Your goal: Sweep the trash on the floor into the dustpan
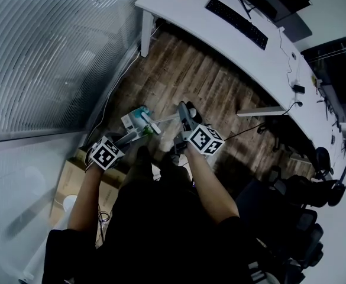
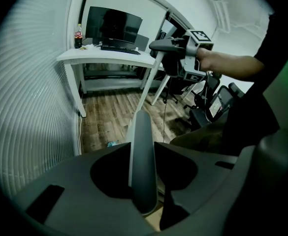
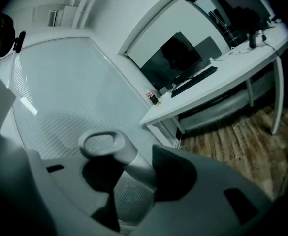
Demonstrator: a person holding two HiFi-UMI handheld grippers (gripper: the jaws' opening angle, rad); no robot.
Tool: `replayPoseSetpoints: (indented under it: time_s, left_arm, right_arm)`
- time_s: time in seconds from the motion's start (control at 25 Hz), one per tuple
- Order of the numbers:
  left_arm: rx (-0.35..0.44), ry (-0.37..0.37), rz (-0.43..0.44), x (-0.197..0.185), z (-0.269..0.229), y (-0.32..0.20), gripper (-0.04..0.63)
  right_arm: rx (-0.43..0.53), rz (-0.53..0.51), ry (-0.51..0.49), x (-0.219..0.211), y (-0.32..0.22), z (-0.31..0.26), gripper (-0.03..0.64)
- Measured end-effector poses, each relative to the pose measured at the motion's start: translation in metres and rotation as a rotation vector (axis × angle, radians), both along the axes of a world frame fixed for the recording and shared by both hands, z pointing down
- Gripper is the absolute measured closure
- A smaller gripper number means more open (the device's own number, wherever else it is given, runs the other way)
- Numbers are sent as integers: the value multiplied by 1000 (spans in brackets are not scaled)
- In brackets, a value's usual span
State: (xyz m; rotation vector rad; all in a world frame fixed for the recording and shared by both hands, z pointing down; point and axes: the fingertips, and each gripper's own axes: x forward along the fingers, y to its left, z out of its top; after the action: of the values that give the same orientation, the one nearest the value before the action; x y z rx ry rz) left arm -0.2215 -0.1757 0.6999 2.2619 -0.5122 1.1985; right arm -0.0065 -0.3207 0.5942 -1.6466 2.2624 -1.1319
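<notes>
In the head view, the white and teal dustpan (image 1: 136,120) rests on the wooden floor just ahead of my feet. My left gripper (image 1: 125,139) is shut on its grey handle (image 2: 143,166), which runs away from the jaws and down towards the floor. A small teal scrap (image 2: 111,143) lies on the boards beyond it. My right gripper (image 1: 184,115) is shut on the broom's grey handle (image 3: 134,168) just below its loop end (image 3: 102,143). The white broom pole (image 2: 147,90) slants down from the right gripper (image 2: 180,53) towards the dustpan. The broom head is hidden.
A long white desk (image 1: 232,46) with a keyboard (image 1: 236,22) and monitor curves across the back. A ribbed glass wall (image 1: 42,58) closes the left side. A cardboard box (image 1: 66,185) sits by my left leg, and office chairs (image 1: 306,191) stand at the right.
</notes>
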Motion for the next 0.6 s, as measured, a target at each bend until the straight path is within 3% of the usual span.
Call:
replayPoseSetpoints:
  time_s: [0.2, 0.6]
  left_arm:
    - [12, 12, -4, -3, 1, -2, 483]
    - [-11, 11, -16, -8, 0, -2, 485]
  right_arm:
    - [-21, 99, -35, 40, -1, 0, 463]
    - [65, 120, -17, 74, -1, -42, 463]
